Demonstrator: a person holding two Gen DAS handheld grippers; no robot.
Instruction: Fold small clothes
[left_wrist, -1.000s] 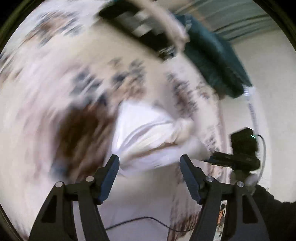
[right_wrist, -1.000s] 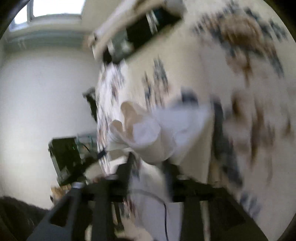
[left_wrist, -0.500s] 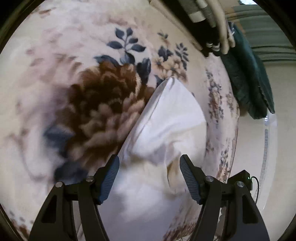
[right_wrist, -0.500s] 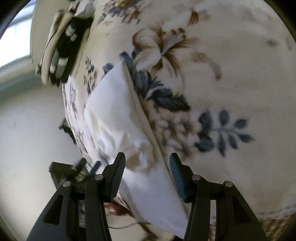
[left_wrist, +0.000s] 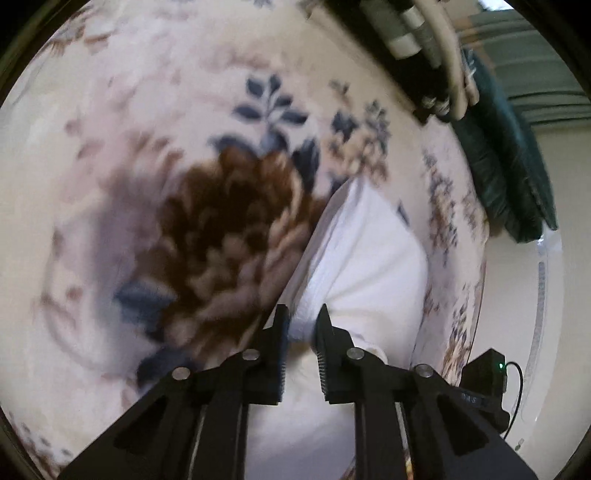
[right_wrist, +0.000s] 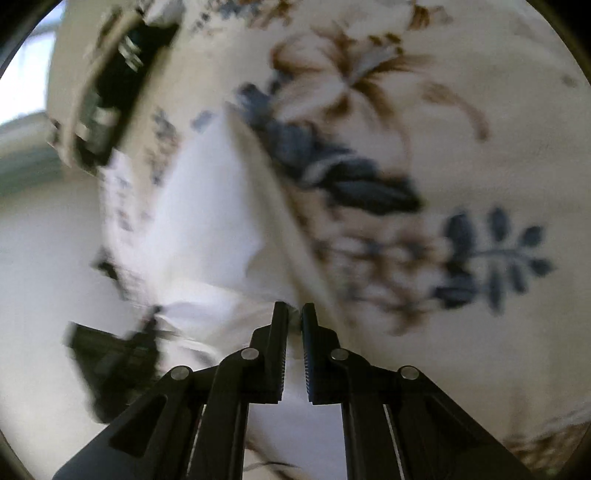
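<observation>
Both jaws wide a half-second back, now pinched on the white garment (left_wrist: 362, 258) lying on the flowered bed (left_wrist: 129, 184) — left hand-held gripper (left_wrist: 301, 325) and right hand-held gripper (right_wrist: 294, 321) each apparently clamping a near edge, ready for folding over.

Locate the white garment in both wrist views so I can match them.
Left wrist: white garment right of centre, running down into the left gripper.
Right wrist: left of centre, running down into the right gripper.
Shared landmark: blue leaf sprig on the floral blanket.
</observation>
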